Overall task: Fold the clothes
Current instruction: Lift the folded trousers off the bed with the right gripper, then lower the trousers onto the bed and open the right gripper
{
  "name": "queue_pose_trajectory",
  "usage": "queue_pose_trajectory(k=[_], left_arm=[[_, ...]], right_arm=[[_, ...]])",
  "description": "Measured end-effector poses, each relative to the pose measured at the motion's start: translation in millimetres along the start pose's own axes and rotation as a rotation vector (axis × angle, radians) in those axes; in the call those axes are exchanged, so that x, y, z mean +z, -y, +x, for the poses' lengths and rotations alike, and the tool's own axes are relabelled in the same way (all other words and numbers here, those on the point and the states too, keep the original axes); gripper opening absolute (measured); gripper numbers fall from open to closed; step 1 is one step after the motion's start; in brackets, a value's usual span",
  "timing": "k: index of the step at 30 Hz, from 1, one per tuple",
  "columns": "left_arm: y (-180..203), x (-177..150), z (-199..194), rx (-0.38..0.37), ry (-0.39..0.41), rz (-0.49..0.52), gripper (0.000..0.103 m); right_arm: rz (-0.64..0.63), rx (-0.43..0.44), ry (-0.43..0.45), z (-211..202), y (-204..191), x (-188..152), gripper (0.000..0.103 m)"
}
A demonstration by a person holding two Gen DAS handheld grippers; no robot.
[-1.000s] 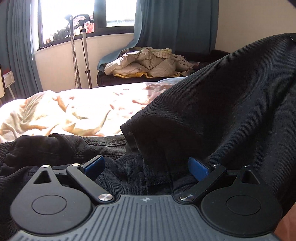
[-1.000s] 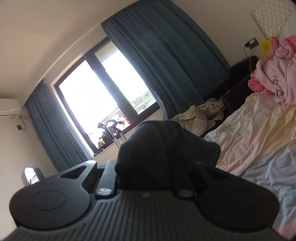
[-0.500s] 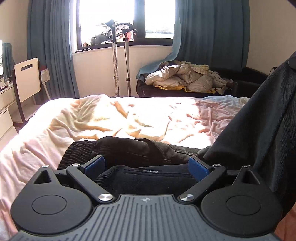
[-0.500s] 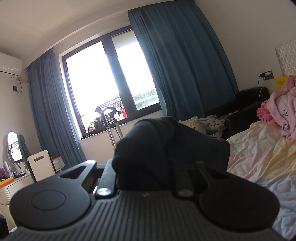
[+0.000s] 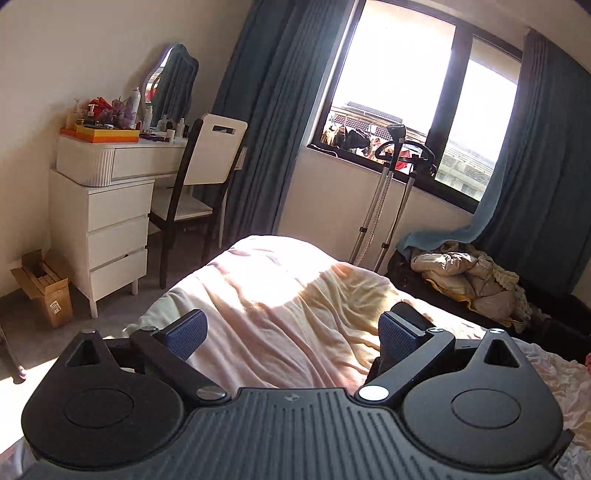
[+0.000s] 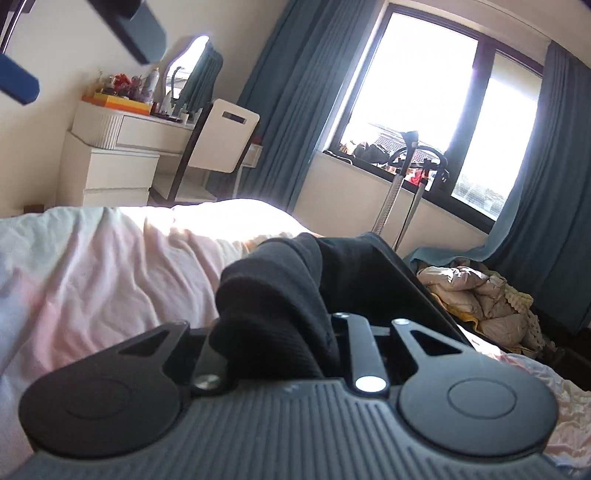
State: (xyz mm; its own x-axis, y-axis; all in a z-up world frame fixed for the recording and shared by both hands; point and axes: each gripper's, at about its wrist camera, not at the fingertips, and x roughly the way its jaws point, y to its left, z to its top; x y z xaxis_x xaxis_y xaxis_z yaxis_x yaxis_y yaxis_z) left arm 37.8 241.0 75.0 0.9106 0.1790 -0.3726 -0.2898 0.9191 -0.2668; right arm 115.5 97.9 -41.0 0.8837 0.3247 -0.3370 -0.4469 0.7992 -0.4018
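My right gripper [image 6: 275, 328] is shut on a black garment [image 6: 280, 295] that bunches up between its fingers and drapes over the pale sheet of the bed [image 6: 110, 266]. My left gripper [image 5: 291, 332] is open and empty, raised above the bed [image 5: 280, 314]; its blue pads [image 5: 397, 334] are wide apart. A small dark piece of the garment [image 5: 375, 367] shows just under its right finger. The left gripper's fingers [image 6: 144, 22] show at the top left of the right wrist view.
A white dresser [image 5: 107, 206] with a mirror and a white chair [image 5: 207, 162] stand at the left. A garment steamer stand [image 5: 391, 195] is by the window. A pile of bedding [image 5: 469, 277] lies on a dark bench at the right. A cardboard box [image 5: 44, 288] sits on the floor.
My left gripper has lifted off the black garment and swung up and left, so it now looks over the bed. My right gripper has come down to the bed with the garment still held.
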Motion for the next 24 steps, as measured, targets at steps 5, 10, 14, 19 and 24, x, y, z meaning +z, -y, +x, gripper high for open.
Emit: queue_pose_trajectory(k=[5, 10, 14, 19, 24], left_arm=[[1.8, -5.3, 6.4, -0.074, -0.032, -0.046, 0.100], [18.5, -17.0, 13.0, -0.188, -0.054, -0.116, 0.100], [34.3, -40.8, 21.6, -0.264, -0.087, -0.108, 0.100], [52.8, -69.9, 31.9, -0.244, -0.133, 0.073, 0.100], [61.2, -81.5, 29.5, -0.176, -0.100, 0.220, 0.100]], right_arm=[[-0.039, 0.004, 0.025, -6.0, -7.2, 0.4, 0.038], [-0.064, 0.138, 0.099, -57.6, 23.4, 0.3, 0.066], [0.091, 0.092, 0.089, -90.8, 76.4, -27.4, 0.067], [0.291, 0.028, 0.074, -131.8, 143.7, -62.8, 0.071], [0.473, -0.023, 0.039, -159.7, 197.6, -97.1, 0.068]])
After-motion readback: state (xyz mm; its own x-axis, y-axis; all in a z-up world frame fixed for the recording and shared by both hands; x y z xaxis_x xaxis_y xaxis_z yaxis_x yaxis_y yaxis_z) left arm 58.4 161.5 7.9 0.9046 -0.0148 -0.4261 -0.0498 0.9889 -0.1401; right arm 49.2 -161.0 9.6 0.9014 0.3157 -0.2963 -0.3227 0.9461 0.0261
